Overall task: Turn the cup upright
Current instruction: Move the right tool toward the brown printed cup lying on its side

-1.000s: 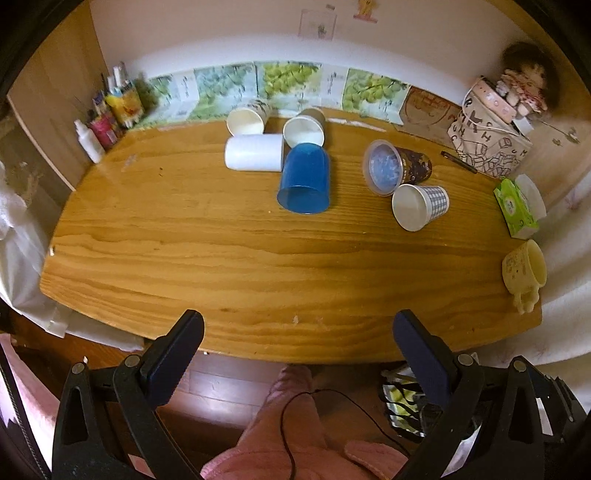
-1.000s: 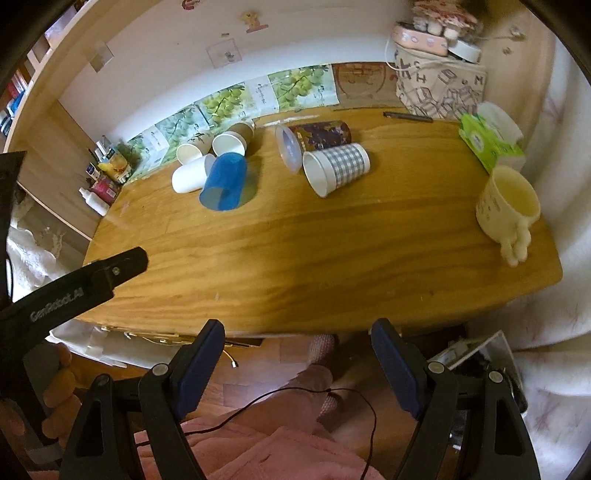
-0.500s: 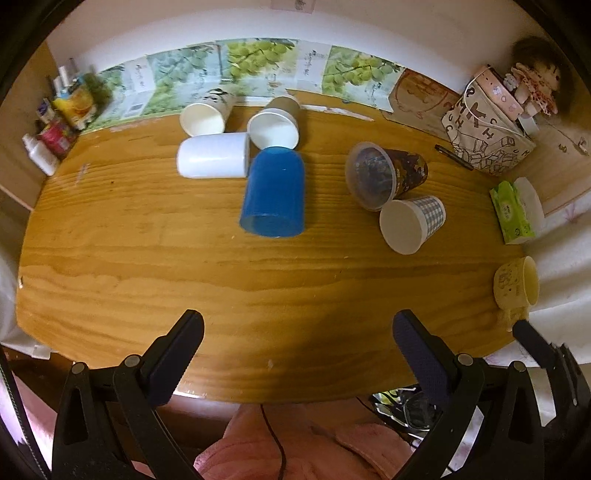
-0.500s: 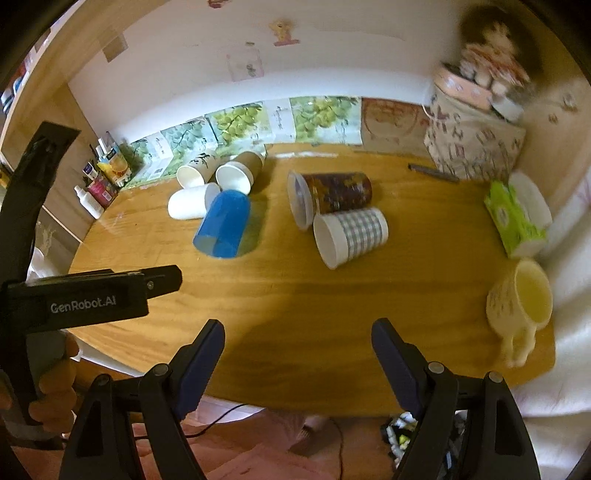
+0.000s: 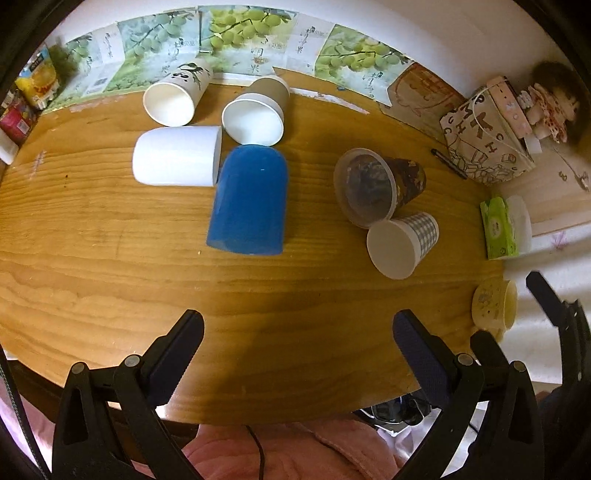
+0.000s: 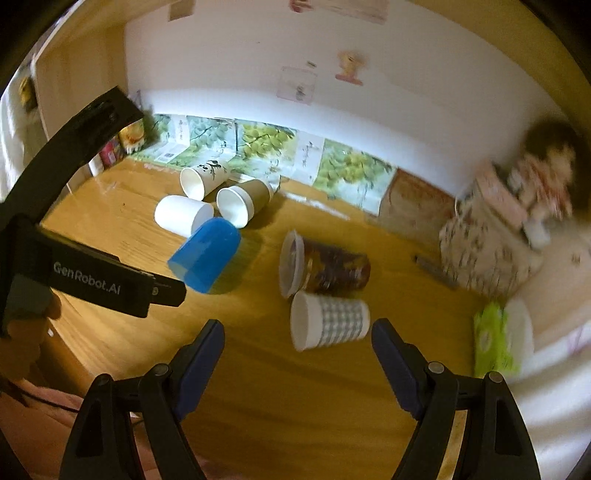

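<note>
6 cups (image 5: 247, 201) on table (image 5: 92, 258)

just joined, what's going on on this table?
A person holds a gripper in each hand over a wooden table. Several cups lie on their sides: blue cup, white cup, checked cup, dark printed cup and two more paper cups at the back. Left gripper and right gripper are both open and empty; nothing is upright yet.

a patterned bag (image 5: 484, 147) with a doll (image 5: 546, 99) sits in the far corner, a green tissue pack (image 5: 496, 229) nearby, grape-print boxes (image 5: 236, 33) along the wall.
</note>
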`<state>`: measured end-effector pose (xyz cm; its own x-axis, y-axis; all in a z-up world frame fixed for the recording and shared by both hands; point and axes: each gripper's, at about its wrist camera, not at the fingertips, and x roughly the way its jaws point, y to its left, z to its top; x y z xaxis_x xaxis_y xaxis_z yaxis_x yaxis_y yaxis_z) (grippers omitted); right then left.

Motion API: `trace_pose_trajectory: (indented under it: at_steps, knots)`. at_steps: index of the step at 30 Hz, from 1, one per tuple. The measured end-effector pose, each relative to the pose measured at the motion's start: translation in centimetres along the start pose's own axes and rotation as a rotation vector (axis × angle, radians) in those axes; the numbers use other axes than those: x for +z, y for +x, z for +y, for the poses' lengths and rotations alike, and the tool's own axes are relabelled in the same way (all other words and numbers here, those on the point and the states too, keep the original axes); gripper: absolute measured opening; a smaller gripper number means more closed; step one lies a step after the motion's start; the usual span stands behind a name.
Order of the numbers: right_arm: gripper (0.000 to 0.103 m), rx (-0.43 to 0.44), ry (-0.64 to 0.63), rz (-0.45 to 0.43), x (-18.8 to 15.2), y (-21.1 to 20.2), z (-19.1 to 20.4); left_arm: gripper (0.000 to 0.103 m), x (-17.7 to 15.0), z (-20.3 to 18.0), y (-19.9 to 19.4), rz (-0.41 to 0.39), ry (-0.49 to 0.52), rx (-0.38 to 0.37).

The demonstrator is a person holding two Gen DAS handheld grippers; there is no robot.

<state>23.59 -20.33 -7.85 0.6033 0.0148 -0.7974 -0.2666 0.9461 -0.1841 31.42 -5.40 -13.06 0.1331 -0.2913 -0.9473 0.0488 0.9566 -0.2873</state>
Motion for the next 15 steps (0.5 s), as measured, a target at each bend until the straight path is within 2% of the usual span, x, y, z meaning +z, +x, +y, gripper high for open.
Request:
trace_pose_trajectory:
  at_steps: [8,15]
  knots:
    - [0.082,-0.028,-0.166,-0.016,1.9,3.0,-1.0,0.102,2.5,0.1,1.9,0.056,0.01,-0.019]
    - [0.082,-0.011,-0.276,0.004,2.9,6.1,-2.0,0.102,4.0,-0.1,2.8,0.086,0.034,-0.035]
